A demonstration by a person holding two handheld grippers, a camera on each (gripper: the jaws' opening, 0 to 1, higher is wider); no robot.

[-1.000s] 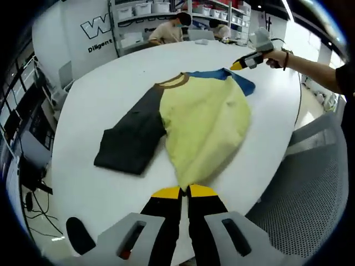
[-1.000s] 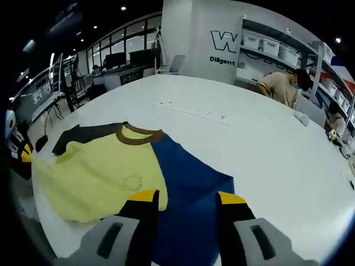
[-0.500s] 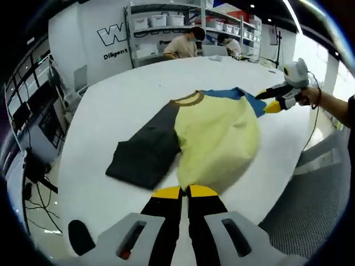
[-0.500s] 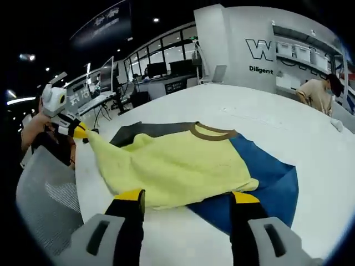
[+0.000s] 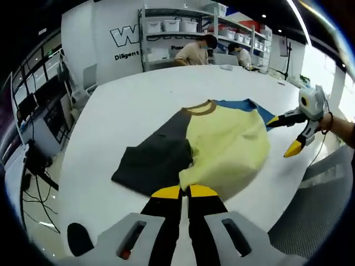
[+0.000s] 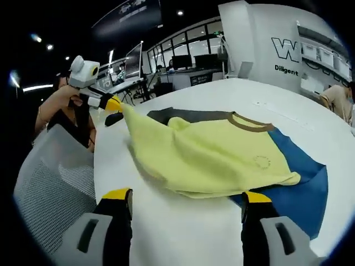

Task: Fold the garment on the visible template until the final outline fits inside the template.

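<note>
A shirt lies on the white table (image 5: 111, 111), with a yellow body (image 5: 227, 144), a dark grey sleeve (image 5: 155, 163), a blue sleeve (image 5: 249, 106) and a brown collar (image 5: 201, 108). My left gripper (image 5: 184, 192) is shut on the yellow hem. In the right gripper view the left gripper (image 6: 113, 103) holds that hem lifted off the table, so the yellow body (image 6: 211, 155) slopes up to it. My right gripper (image 6: 187, 195) stands open, its jaws wide apart in front of the shirt, with the blue sleeve (image 6: 305, 185) beyond its right jaw. From the left gripper view the right gripper (image 5: 283, 134) hangs open beside the blue sleeve.
A grey mesh chair (image 6: 55, 183) stands against the near table edge. Two people (image 5: 197, 51) sit at shelves (image 5: 177, 25) beyond the far side of the table. Desks with monitors (image 6: 183, 64) line the room behind. Bare white tabletop surrounds the shirt.
My right gripper has drawn back from the blue sleeve and opened wider. My left gripper, still shut on the hem, has raised it, and the yellow body now bunches toward the collar.
</note>
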